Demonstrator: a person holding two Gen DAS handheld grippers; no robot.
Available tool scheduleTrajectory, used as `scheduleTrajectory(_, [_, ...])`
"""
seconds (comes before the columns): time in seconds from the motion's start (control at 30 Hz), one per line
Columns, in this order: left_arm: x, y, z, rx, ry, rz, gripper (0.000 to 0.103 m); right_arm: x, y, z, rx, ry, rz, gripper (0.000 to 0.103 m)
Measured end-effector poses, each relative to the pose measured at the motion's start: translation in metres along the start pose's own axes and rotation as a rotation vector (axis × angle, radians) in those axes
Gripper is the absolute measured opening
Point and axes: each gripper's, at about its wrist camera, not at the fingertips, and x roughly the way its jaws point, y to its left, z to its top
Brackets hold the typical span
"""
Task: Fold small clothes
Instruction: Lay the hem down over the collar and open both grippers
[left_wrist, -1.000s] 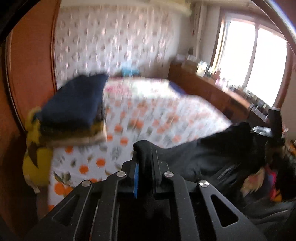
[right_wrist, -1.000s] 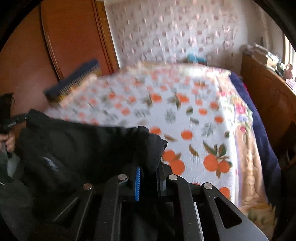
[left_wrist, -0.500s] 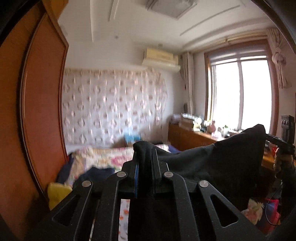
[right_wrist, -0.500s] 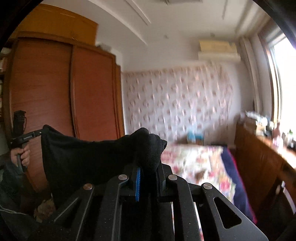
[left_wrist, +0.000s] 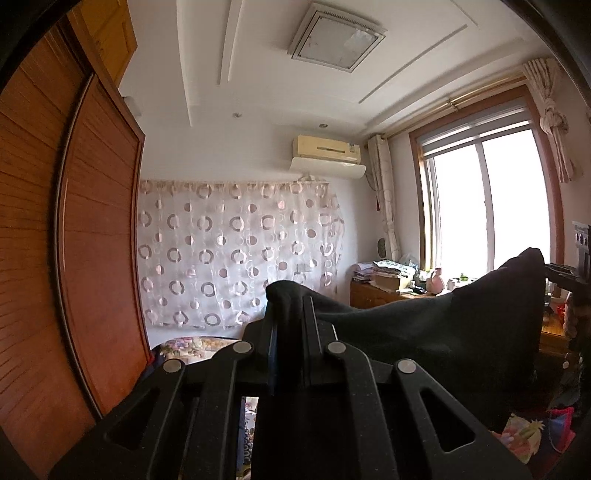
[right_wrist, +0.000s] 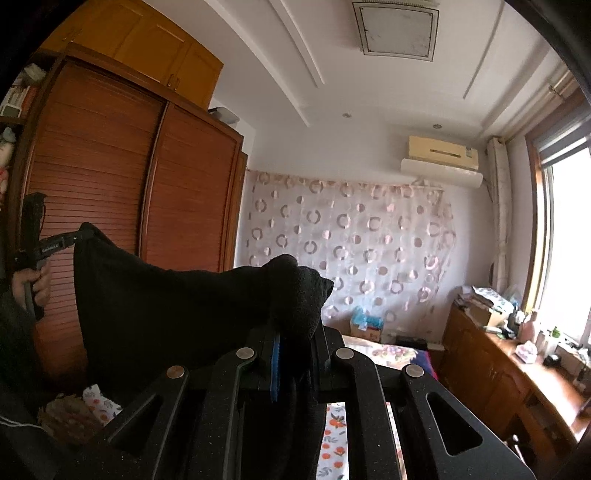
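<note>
Black garment (left_wrist: 424, 332) hangs clamped between both grippers' fingers (left_wrist: 310, 314).

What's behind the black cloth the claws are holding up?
Behind the black cloth, the brown wardrobe shows above its top edge, and a patch of orange-print bedsheet below. The bed and the wardrobe's lower part are covered.

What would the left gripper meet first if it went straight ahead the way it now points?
Apart from the black garment the left gripper already clamps, the way looks free across the room; the patterned curtain on the far wall seems first in line, though depth is hard to judge.
</note>
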Motion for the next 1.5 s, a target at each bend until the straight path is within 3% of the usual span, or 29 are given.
scheduleTrajectory(0.2, [0.068, -0.006, -0.027, 0.023, 0.085, 0.03, 0.011, 0.043, -0.003, -0.012, 0.002, 0.096, -0.047, 0.012])
scheduleTrajectory(0.43, [0.205, -0.004, -0.106, 0.018, 0.266, 0.065, 0.011, 0.153, -0.036, -0.06, 0.053, 0.264, -0.068, 0.012])
scheduleTrajectory(0.67, [0.299, -0.001, -0.168, -0.007, 0.448, 0.086, 0.011, 0.264, -0.055, -0.089, 0.063, 0.436, -0.061, 0.012])
scheduleTrajectory(0.9, [0.341, -0.004, -0.209, 0.001, 0.547, 0.11, 0.011, 0.332, -0.091, -0.096, 0.102, 0.532, -0.059, 0.012])
scheduleTrajectory(1.27, [0.375, -0.009, -0.237, 0.026, 0.626, 0.1, 0.012, 0.353, -0.096, -0.113, 0.136, 0.607, -0.04, 0.012])
scheduleTrajectory(1.37, [0.379, -0.013, -0.241, 0.056, 0.649, 0.095, 0.018, 0.358, -0.093, -0.117, 0.152, 0.637, -0.066, 0.022])
scheduleTrajectory(1.5, [0.373, -0.016, -0.24, 0.053, 0.647, 0.07, 0.035, 0.354, -0.085, -0.109, 0.15, 0.649, -0.085, 0.038])
